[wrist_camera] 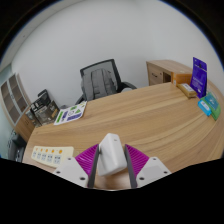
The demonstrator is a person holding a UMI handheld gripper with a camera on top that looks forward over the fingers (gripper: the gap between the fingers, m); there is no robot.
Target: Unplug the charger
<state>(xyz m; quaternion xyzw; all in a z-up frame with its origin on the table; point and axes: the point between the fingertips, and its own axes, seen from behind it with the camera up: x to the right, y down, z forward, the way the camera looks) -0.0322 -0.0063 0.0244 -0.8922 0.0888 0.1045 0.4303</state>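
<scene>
Charger, white, clamped between the purple pads of the gripper, held above the wooden counter near its front edge. Power strip just left of the fingers. Chair beyond far edge.

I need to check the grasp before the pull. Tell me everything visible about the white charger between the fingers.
The white boxy plastic charger stands upright between the gripper's purple-padded fingers, which press on both its sides. Its edges look rounded and its surface plain. It sits over the wooden table, beside a white power strip; its plug is hidden.
</scene>
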